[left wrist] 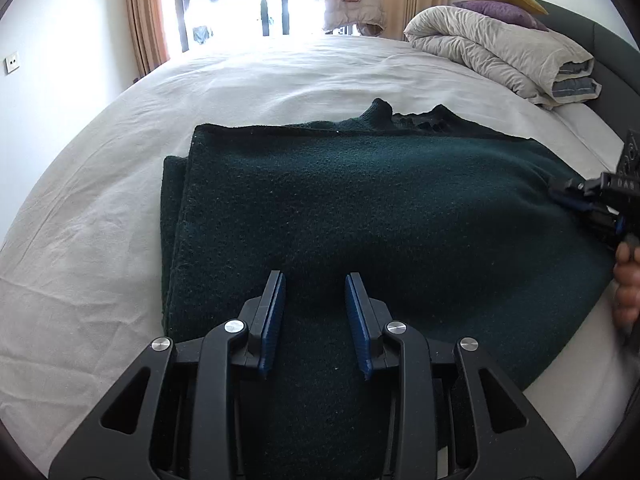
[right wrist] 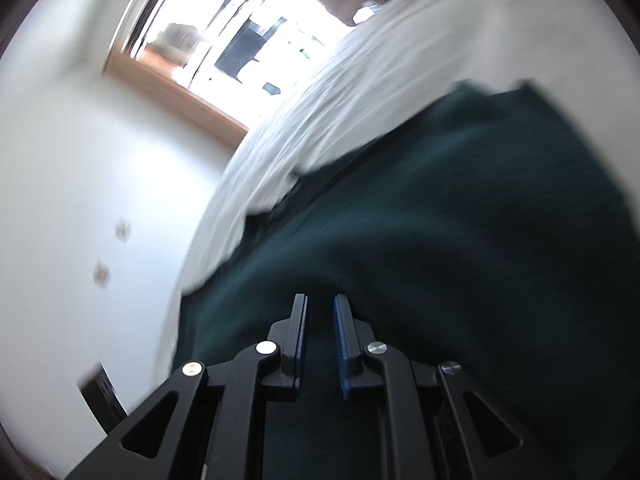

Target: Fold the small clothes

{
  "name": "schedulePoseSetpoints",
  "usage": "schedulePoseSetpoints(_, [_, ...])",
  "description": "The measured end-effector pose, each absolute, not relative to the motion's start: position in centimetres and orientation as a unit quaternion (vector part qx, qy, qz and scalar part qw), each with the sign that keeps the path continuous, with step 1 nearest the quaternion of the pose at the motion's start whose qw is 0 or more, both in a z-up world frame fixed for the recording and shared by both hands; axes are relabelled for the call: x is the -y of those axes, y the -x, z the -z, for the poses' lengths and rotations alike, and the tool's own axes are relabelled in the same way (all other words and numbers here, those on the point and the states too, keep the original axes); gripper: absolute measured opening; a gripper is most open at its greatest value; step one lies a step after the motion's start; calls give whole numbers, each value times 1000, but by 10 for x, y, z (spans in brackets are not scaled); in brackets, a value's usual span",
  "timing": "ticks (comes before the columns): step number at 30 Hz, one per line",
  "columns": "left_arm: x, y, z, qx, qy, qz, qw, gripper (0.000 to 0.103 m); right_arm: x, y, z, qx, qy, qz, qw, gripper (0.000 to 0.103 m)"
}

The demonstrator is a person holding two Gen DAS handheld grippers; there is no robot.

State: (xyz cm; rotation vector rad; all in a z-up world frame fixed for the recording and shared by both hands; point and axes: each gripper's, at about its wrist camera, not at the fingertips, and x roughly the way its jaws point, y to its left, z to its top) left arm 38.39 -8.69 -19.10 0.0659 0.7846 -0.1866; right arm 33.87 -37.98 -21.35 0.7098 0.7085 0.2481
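A dark green knit sweater (left wrist: 360, 208) lies partly folded on the white bed sheet (left wrist: 100, 220), its left side doubled over and its collar at the far edge. My left gripper (left wrist: 315, 280) is open and empty, its blue pads just above the sweater's near part. My right gripper (left wrist: 568, 196) shows at the right edge of the left wrist view, at the sweater's right edge. In the right wrist view the right gripper (right wrist: 321, 300) has a narrow gap between its pads with nothing between them, over the sweater (right wrist: 460, 240); that view is blurred and tilted.
A rolled beige duvet (left wrist: 500, 52) with purple and yellow pillows (left wrist: 500, 0) lies at the far right of the bed. A window with orange curtains (left wrist: 144, 12) is behind. A white wall (right wrist: 80, 180) is to the left. A hand (left wrist: 626, 284) holds the right gripper.
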Motion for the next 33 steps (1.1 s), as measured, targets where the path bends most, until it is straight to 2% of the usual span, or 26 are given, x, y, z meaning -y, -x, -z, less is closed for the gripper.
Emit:
schedulePoseSetpoints(2, [89, -384, 192, -379, -38, 87, 920, 31, 414, -325, 210, -317, -351, -54, 879, 12])
schedulePoseSetpoints(5, [90, -375, 192, -377, -38, 87, 921, 31, 438, -300, 201, -298, -365, 11, 882, 17])
schedulePoseSetpoints(6, [90, -374, 192, -376, -38, 87, 922, 31, 436, -292, 194, -293, -355, 22, 887, 27])
schedulePoseSetpoints(7, [90, -374, 193, -375, -37, 87, 922, 31, 429, -285, 187, -284, -344, 29, 895, 43])
schedulePoseSetpoints(9, [90, -373, 192, -375, -34, 89, 922, 31, 410, -274, 174, -258, -331, 26, 907, 62])
schedulePoseSetpoints(13, [87, -370, 191, -375, -24, 94, 922, 31, 350, -279, 156, -250, -301, -60, 918, 63])
schedulePoseSetpoints(18, [83, -369, 190, -374, -13, 99, 922, 31, 267, -324, 156, -295, -258, -150, 908, 63])
schedulePoseSetpoints(21, [80, -369, 189, -375, -5, 103, 921, 31, 246, -351, 184, -348, -272, -153, 884, 73])
schedulePoseSetpoints(22, [80, -369, 188, -374, -4, 104, 922, 31, 244, -354, 195, -363, -274, -144, 879, 74])
schedulePoseSetpoints(23, [79, -368, 187, -373, 0, 106, 922, 31, 240, -356, 203, -359, -263, -144, 884, 74])
schedulePoseSetpoints(25, [72, -363, 184, -371, 19, 114, 921, 31, 233, -342, 207, -320, -226, -162, 906, 81])
schedulePoseSetpoints(27, [59, -353, 180, -370, 57, 121, 919, 32, 249, -327, 209, -301, -229, -180, 908, 82])
schedulePoseSetpoints(28, [49, -346, 178, -364, 81, 118, 920, 34, 253, -325, 210, -296, -243, -187, 904, 82])
schedulePoseSetpoints(29, [41, -339, 176, -359, 101, 114, 921, 49, 259, -324, 209, -292, -253, -193, 902, 82])
schedulePoseSetpoints(33, [6, -303, 171, -334, 175, 77, 923, 78, 271, -322, 207, -272, -275, -213, 897, 81])
